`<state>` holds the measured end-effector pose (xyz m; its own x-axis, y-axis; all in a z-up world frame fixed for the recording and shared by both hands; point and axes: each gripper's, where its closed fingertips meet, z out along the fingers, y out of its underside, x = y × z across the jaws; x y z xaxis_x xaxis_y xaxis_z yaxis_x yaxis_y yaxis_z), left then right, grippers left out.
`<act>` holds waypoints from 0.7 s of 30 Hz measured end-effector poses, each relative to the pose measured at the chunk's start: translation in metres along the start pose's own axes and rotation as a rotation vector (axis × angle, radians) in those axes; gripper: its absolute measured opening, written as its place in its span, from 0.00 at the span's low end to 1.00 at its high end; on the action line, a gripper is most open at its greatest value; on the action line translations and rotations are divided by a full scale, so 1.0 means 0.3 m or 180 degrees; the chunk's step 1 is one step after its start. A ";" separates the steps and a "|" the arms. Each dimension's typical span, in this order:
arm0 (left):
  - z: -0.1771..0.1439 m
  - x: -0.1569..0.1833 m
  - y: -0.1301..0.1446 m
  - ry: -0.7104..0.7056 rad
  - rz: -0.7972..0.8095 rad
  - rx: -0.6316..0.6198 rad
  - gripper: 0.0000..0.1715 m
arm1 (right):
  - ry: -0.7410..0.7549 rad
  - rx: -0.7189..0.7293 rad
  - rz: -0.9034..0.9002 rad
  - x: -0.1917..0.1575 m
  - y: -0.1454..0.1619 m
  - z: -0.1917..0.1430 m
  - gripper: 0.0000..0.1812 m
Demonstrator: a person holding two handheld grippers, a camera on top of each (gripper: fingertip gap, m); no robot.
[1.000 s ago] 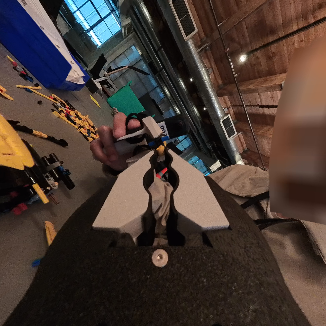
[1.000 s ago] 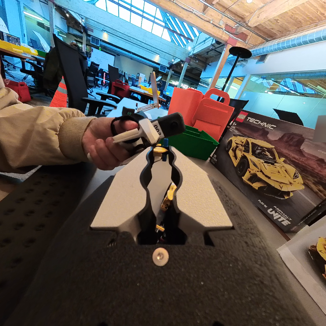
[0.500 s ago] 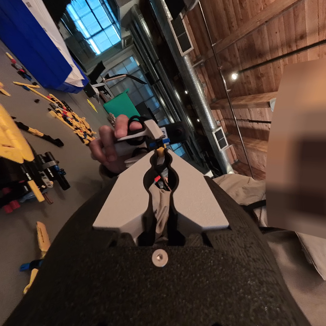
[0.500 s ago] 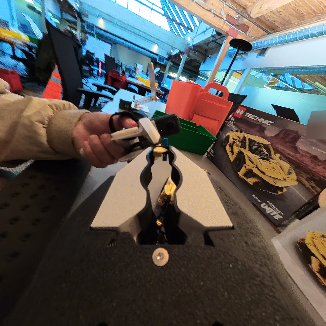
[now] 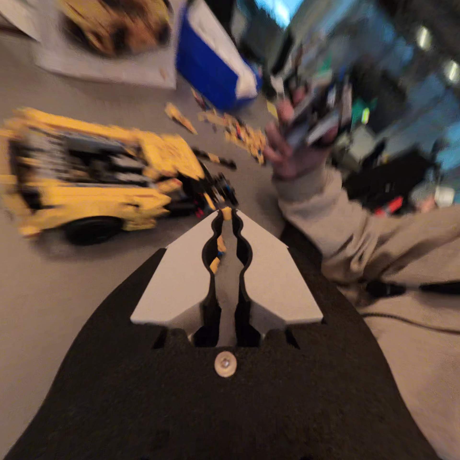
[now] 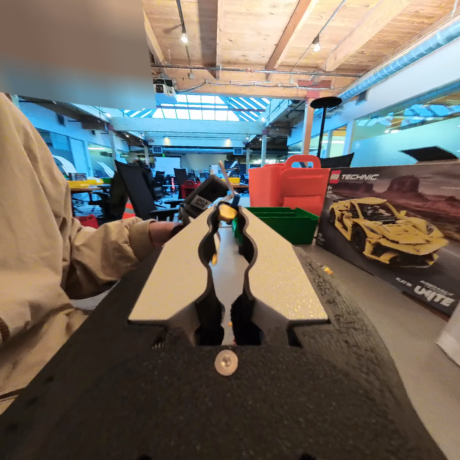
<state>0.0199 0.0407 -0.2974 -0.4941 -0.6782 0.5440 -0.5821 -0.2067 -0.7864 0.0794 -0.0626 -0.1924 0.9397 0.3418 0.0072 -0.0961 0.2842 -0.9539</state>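
Although the left wrist view is smeared by motion blur, the left tool (image 5: 226, 214) can be seen clenched on a small yellow piece (image 5: 226, 213) pinched at its very tips, with more yellow and blue bits showing in the gap between its jaws lower down. Just beyond the tips stands a yellow brick-built car (image 5: 94, 174) on the grey worktop (image 5: 49, 298), its nose close to the tool. Loose yellow parts (image 5: 239, 134) lie scattered farther back, near a blue box (image 5: 209, 74). A hand (image 5: 286, 154) in a beige sleeve (image 5: 336, 224) reaches in from the right, gripping the other tool, too blurred to make out.

From the right wrist view, the right tool (image 6: 227, 211) is clamped on a yellow piece (image 6: 226, 212) with a blue pin (image 6: 236, 199) standing above it. Touching or just beyond those tips is the left tool's camera end, held by a hand (image 6: 164, 230) in a beige sleeve. A green bin (image 6: 281, 224), an orange container (image 6: 291, 184) and a printed box showing a yellow car (image 6: 388, 224) stand behind on the worktop.
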 end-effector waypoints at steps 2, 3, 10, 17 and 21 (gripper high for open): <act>0.148 0.051 0.111 0.0031 0.0205 -0.0605 0.04 | 0.0035 -0.0100 0.0163 0.008 0.025 0.000 0.08; 0.207 0.061 0.151 0.0017 0.0275 -0.0823 0.04 | 0.0068 -0.0094 0.0165 0.012 0.026 -0.002 0.07; 0.385 0.076 0.280 -0.0021 -0.0020 -0.1396 0.06 | 0.1150 -0.0881 -0.1614 0.118 0.118 -0.021 0.08; 0.369 0.080 0.220 -0.0047 0.0097 -0.1044 0.22 | 0.0384 -0.0372 0.0425 0.054 0.094 0.016 0.08; 0.310 0.139 0.003 0.0236 0.0404 -0.0136 0.23 | 0.0011 -0.0323 0.1174 0.027 0.103 0.023 0.07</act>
<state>0.0589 -0.0533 -0.3027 -0.6109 -0.6427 0.4623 -0.5381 -0.0914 -0.8379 0.0817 -0.0448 -0.2197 0.8493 0.4014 -0.3429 -0.3951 0.0524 -0.9172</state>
